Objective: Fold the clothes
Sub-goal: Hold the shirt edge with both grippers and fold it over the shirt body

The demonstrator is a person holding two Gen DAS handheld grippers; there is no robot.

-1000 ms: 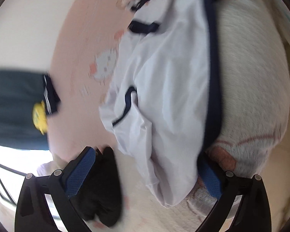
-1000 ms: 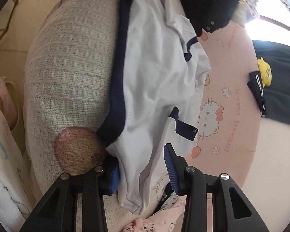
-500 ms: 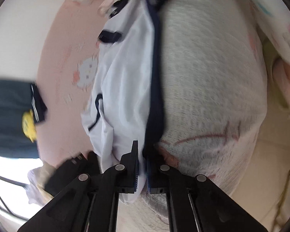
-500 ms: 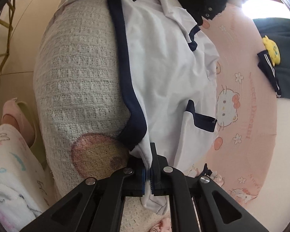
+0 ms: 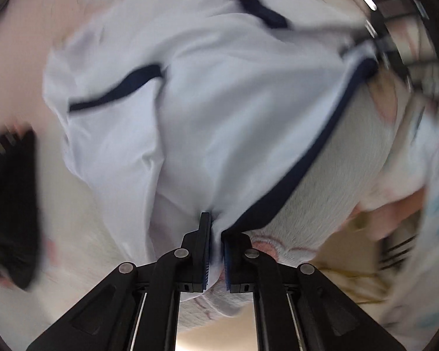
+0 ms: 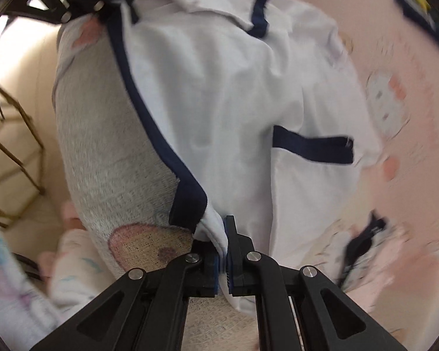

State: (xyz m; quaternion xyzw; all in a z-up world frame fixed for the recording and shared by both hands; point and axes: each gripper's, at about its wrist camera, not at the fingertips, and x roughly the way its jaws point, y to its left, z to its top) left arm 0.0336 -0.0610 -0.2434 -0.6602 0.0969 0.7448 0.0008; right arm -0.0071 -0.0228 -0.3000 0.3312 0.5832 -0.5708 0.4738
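You are pointing the left gripper almost straight down, its fingers clamped on a pinch of the white garment beside its navy hem band. You are angling the right gripper steeply down, its fingers pinching the hem corner of the same garment, just where the navy band ends.

In the left wrist view the garment is spreading from 6 toward 12 o'clock, over a grey knitted blanket at 3 o'clock. A black item is lying at 9 o'clock, blurred. In the right wrist view the pink printed bed sheet is filling 2 to 4 o'clock, and dark small clothing is lying at 4 o'clock. A gold wire frame is standing on the floor at 9 o'clock, past the blanket's edge.
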